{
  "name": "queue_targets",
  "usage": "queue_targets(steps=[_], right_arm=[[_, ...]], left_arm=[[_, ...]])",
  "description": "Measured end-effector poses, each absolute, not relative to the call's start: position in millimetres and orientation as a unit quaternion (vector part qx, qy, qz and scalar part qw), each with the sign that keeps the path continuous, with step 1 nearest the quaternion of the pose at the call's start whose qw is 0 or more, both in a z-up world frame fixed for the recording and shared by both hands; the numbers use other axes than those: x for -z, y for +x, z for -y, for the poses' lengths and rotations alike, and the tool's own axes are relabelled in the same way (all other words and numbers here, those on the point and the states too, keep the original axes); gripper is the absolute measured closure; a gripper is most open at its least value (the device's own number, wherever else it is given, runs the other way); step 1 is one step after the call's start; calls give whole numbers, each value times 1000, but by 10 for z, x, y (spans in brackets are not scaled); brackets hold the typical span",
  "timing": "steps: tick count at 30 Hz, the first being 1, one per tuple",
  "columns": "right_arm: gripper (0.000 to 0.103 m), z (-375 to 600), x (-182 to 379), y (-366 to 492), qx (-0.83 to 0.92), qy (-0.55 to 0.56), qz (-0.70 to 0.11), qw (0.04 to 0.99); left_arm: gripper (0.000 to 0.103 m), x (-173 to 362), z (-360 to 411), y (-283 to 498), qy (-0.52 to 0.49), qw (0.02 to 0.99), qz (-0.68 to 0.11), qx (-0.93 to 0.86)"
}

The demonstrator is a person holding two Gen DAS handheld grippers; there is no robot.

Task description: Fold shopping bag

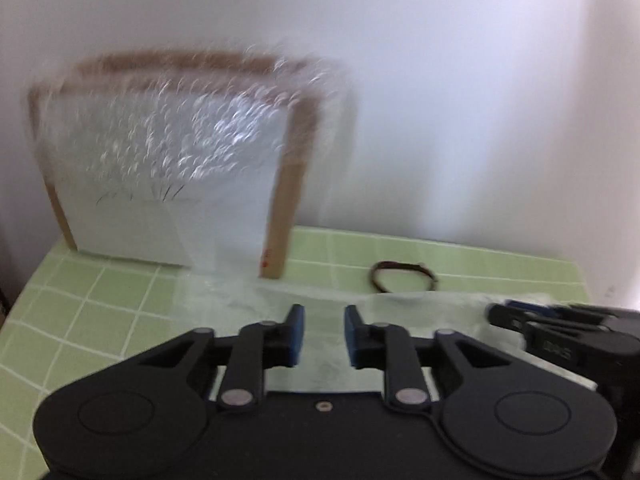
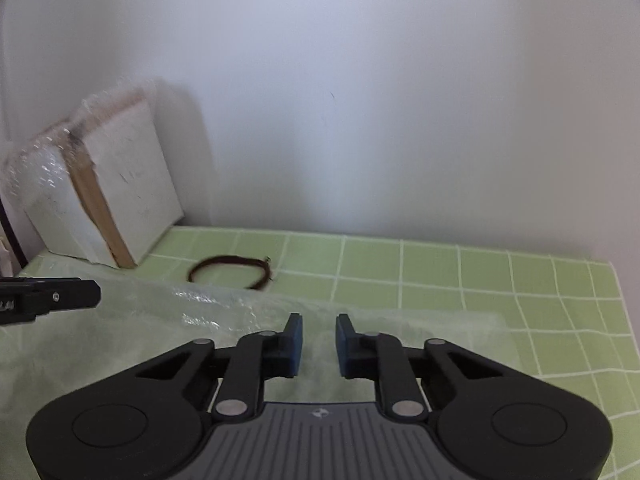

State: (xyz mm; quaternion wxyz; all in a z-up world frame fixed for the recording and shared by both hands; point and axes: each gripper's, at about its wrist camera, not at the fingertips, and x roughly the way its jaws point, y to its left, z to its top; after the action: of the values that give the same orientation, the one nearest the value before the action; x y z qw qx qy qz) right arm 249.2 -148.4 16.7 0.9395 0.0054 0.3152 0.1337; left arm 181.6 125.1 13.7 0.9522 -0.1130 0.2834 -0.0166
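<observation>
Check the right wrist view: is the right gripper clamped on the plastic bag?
No, the right gripper is open above the plastic bag.

We see our left gripper [image 1: 324, 334] at lower centre of its frame, jaws apart; our right gripper [image 2: 318, 342] likewise, empty.

The left gripper [image 1: 324, 334] hangs low over a clear plastic shopping bag [image 1: 320, 364] lying flat on a green checked table [image 1: 100, 312], its 2 blue-padded fingers [image 1: 296, 334] parted with nothing between them. The right gripper [image 1: 560, 328] enters near the table's right edge, over the bag. A dark cord loop [image 1: 402, 276] lies just beyond the bag. At the far left corner, a bubble-wrapped cardboard package [image 1: 172, 168] stands against the white wall [image 1: 460, 100].
</observation>
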Motion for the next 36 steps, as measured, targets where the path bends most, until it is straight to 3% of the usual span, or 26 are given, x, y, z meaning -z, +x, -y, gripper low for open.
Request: queue_targets(steps=[14,17,20,22,24,26,32,36], right_arm=[[89,1914,-118,2520,-60,16,-319,946],[87,2062,-126,2576,-45,-7,-315,948],[84,2276,-273,2476,-45,-1,-295,955],[73,2475,-419,2297,-51,40,-281,958],[44,2676,-531,2039,-56,86,-271,957],[35,2795,-572,1765,-65,116,-271,953],[21,2859,-509,943,-56,159,-296,940],[21,2841,-448,464,-26,224,-332,916]], left_arm=[[100,-14,-1741,1804,-209,936,-284,-14],[100,-17,-1901,1936,-206,936,-286,-13],[93,-174,-1854,1883,-163,944,-287,-27],[91,-324,-1868,1724,-166,948,-270,-25],[80,-484,-1878,1503,-179,951,-251,-14],[72,-644,-1823,1235,-184,954,-237,2],[71,-593,-1302,742,-164,948,-268,61],[71,-363,-957,607,-140,940,-302,74]])
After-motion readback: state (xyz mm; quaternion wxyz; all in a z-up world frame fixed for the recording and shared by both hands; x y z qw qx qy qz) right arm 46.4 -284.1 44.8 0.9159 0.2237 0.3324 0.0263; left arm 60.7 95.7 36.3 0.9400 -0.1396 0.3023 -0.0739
